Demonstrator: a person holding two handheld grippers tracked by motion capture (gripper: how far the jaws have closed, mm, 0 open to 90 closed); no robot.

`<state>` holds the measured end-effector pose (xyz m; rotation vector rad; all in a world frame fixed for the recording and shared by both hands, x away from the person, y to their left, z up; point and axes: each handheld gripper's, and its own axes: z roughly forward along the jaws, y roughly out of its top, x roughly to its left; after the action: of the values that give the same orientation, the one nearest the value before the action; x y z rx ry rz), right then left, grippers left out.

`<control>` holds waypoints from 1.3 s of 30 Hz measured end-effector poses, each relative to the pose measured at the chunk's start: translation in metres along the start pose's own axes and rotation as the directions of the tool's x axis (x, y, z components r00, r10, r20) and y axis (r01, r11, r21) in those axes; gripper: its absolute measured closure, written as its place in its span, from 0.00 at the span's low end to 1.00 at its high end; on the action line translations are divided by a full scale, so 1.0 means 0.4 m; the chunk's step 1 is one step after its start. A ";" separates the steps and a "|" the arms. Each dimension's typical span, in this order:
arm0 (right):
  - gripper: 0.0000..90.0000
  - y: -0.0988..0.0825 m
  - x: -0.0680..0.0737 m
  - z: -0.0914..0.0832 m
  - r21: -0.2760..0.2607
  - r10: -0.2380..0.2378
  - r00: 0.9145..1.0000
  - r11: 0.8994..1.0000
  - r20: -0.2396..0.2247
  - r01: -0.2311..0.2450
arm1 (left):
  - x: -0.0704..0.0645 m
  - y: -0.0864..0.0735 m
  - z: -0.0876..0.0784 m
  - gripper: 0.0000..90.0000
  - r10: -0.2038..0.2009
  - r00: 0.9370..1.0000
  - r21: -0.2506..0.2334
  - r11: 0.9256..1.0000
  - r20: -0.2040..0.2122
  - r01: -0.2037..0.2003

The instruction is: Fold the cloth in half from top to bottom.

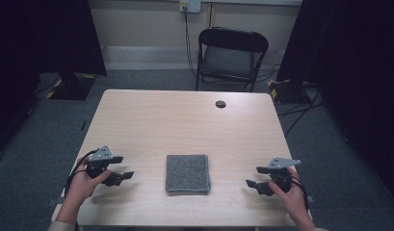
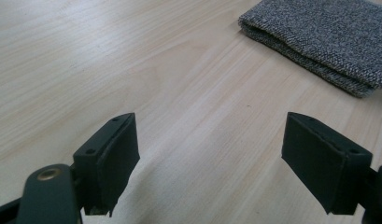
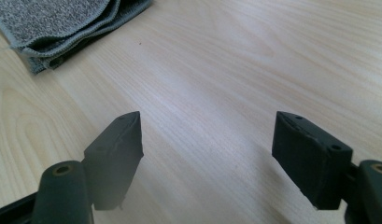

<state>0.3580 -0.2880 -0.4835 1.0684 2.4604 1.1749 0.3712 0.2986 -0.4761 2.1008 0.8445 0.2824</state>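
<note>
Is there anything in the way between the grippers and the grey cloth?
No. Bare table lies between the folded grey cloth and each open gripper, the left gripper and the right gripper.

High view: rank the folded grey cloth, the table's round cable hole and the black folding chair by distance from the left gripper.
From the left gripper:
1. Folded grey cloth, table's near middle.
2. Round cable hole, far edge, right of centre.
3. Black folding chair, beyond the table.
</note>
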 end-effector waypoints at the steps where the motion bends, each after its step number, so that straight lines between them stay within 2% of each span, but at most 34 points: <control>1: 0.27 0.000 0.000 0.000 0.001 -0.001 1.000 1.000 0.002 0.001 | 0.001 -0.001 -0.001 0.21 0.001 1.000 0.000 1.000 -0.001 -0.001; 13: 0.27 -0.012 -0.015 -0.004 0.006 -0.005 1.000 1.000 0.025 0.004 | 0.018 -0.023 -0.018 0.21 -0.031 0.999 -0.012 0.999 -0.025 0.031; 23: 0.27 -0.029 -0.038 -0.013 0.006 0.018 0.999 1.000 0.044 -0.018 | 0.032 -0.042 -0.024 0.21 -0.034 0.998 -0.008 0.999 -0.043 0.034; 39: 0.27 -0.044 -0.048 -0.015 0.013 0.017 0.997 1.000 0.074 -0.018 | 0.042 -0.061 -0.025 0.21 -0.040 0.997 0.006 0.999 -0.066 0.040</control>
<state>0.3599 -0.3120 -0.4947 1.1187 2.4108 1.1048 0.3675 0.3264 -0.4902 2.0884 0.9266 0.3287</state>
